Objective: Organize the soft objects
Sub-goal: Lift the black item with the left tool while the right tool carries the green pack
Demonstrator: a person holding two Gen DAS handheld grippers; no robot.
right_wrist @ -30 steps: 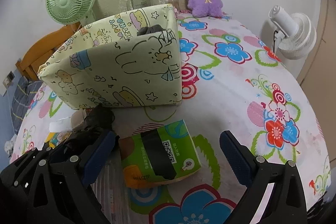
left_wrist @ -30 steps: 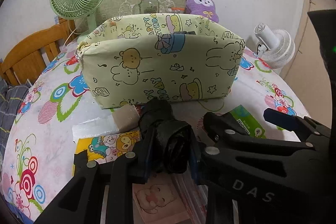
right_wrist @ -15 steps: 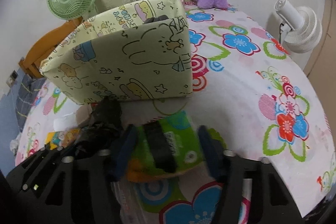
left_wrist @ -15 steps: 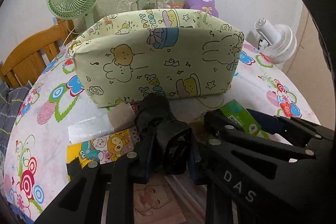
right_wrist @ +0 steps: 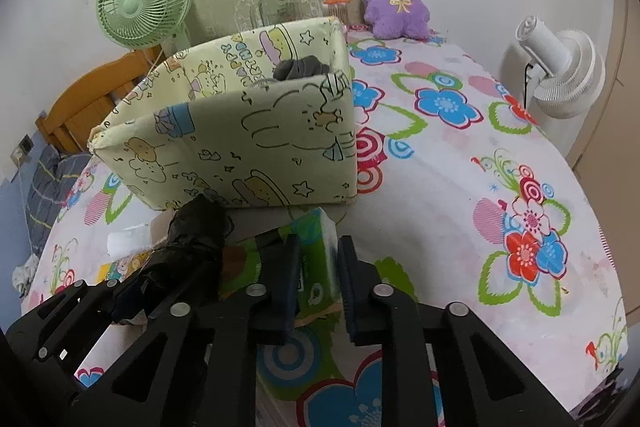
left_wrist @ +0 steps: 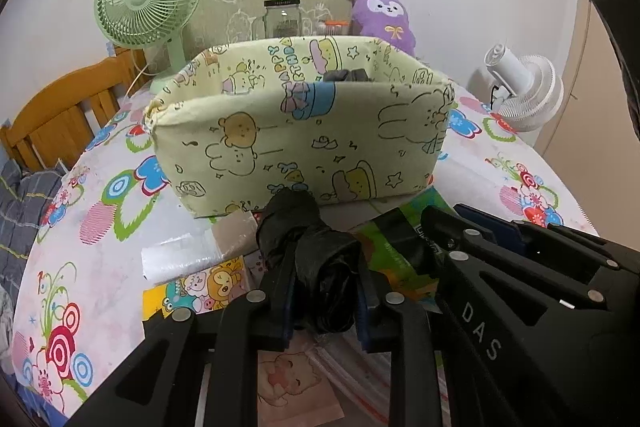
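Note:
My left gripper (left_wrist: pixel 324 275) is shut on a black rolled plastic bag (left_wrist: pixel 316 259), held just above the table in front of the cartoon-print fabric bin (left_wrist: pixel 304 139). The bag also shows in the right wrist view (right_wrist: pixel 192 247). My right gripper (right_wrist: pixel 318 267) is shut on a green tissue pack (right_wrist: pixel 316 255), lifted and tilted on edge near the bin's (right_wrist: pixel 248 131) right front corner. The pack shows beside the bag in the left wrist view (left_wrist: pixel 396 247). Grey cloth (right_wrist: pixel 300 67) lies inside the bin.
Flat packets lie on the flowered tablecloth below my left gripper: a cartoon animal pack (left_wrist: pixel 200 291), a clear packet (left_wrist: pixel 188 255), a pink packet (left_wrist: pixel 296 387). Behind the bin stand a green fan (left_wrist: pixel 148 3), a jar (left_wrist: pixel 282 19), a purple plush (right_wrist: pixel 392 3) and a white fan (right_wrist: pixel 556 71).
My right gripper closed on the green tissue pack and lifted it on edge toward the bin. My left gripper rose slightly, still holding the black bag.

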